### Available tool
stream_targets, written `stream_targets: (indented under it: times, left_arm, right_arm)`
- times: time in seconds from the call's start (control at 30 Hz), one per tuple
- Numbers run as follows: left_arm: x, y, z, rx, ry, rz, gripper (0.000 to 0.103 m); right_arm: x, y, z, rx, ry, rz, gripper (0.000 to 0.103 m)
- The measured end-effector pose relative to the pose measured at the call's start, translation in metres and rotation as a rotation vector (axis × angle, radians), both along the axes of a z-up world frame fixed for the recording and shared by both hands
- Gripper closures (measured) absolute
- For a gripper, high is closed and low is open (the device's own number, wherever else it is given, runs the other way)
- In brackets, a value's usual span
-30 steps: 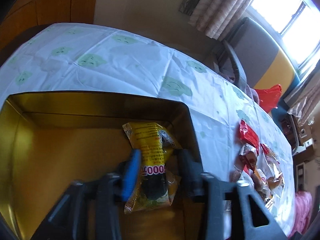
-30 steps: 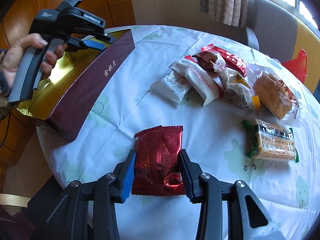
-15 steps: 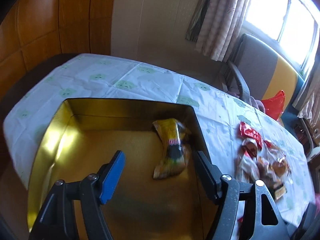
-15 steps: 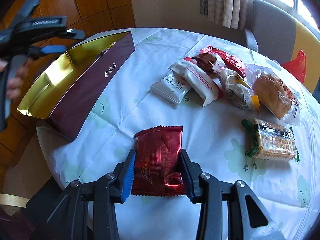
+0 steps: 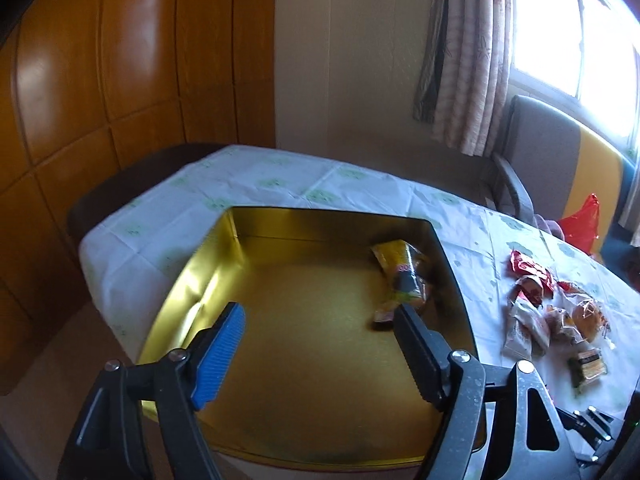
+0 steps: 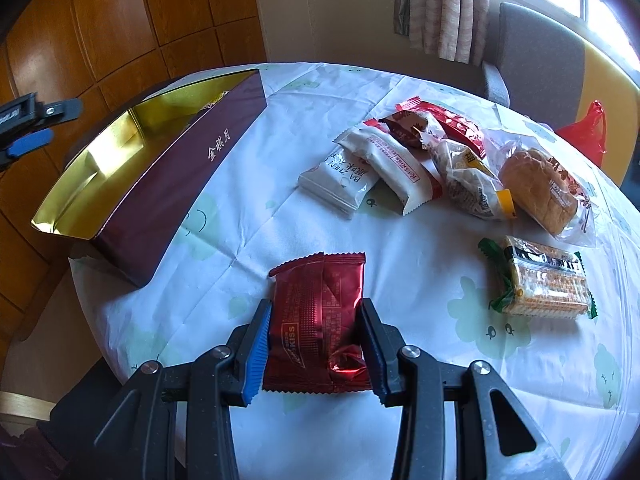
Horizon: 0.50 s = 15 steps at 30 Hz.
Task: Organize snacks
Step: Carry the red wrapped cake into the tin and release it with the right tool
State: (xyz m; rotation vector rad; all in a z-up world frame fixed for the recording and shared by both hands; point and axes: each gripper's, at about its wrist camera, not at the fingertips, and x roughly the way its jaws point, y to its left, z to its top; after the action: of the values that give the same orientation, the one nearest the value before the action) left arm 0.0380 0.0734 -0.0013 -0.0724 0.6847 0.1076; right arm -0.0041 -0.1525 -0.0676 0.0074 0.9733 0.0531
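Barely getting started here: the desk point(image 6: 400, 240) is carrying the gold-lined box point(image 5: 192, 280) with only one yellow snack point(image 5: 402, 276) lying inside, while the snack pile point(image 6: 448, 160) is waiting outside. The left tool point(image 5: 320, 334) is hanging above the box, spread apart and empty; the right tool point(image 6: 316, 340) is clamping the red packet point(image 6: 318, 320).

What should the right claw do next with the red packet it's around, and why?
Probably lift the red packet and carry it left to the gold box. The right claw has both fingers pressed against the packet's sides while it lies on the tablecloth. The left claw is open and empty, and a yellow packet is already in the box.
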Motion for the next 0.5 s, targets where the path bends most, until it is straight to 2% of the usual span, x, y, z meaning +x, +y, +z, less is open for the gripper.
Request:
stream_targets:
  times: [0.3,0.5]
  left_arm:
    - [-0.0102,-0.0001,-0.0003,0.009,-0.02,-0.023,0.024]
    - [-0.0105,-0.0008,-0.0035,0.008,-0.006,-0.034,0.024]
  right_arm:
    - [0.0008,0.0024,0.0025,-0.004,0.008,-0.04,0.063]
    - [0.0003,-0.0006,0.0101,0.041,0.01,-0.071,0.064]
